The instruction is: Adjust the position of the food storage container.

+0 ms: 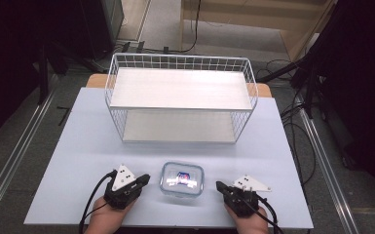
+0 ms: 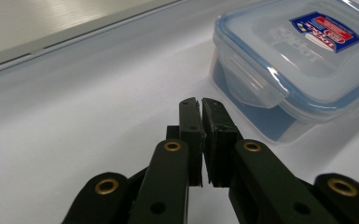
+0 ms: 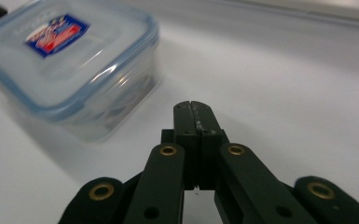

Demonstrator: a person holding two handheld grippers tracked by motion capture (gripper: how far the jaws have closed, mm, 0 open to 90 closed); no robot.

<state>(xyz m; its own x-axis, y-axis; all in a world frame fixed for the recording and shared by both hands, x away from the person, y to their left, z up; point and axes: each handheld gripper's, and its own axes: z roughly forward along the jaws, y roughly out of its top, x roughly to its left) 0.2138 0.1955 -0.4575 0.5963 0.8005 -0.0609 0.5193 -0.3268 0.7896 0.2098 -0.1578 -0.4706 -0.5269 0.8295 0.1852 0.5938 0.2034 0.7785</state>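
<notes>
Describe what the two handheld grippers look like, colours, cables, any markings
Both are black. The left gripper and right gripper each carry a grey three-cornered plate with dark dots on top and trail a black cable toward the person. In the gripper views, each has two flat black jaws on black link arms with brass-coloured rivets. The hands show no sleeves.

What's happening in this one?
A person sits at a pale table with a hand-held gripper in each hand. The left gripper and right gripper rest on either side of a clear plastic food container with a blue-sealed clip lid, both with jaws shut and neither touching it. Behind it stands a white wire two-tier shelf rack, both boards bare. Nothing has been picked up yet.
</notes>
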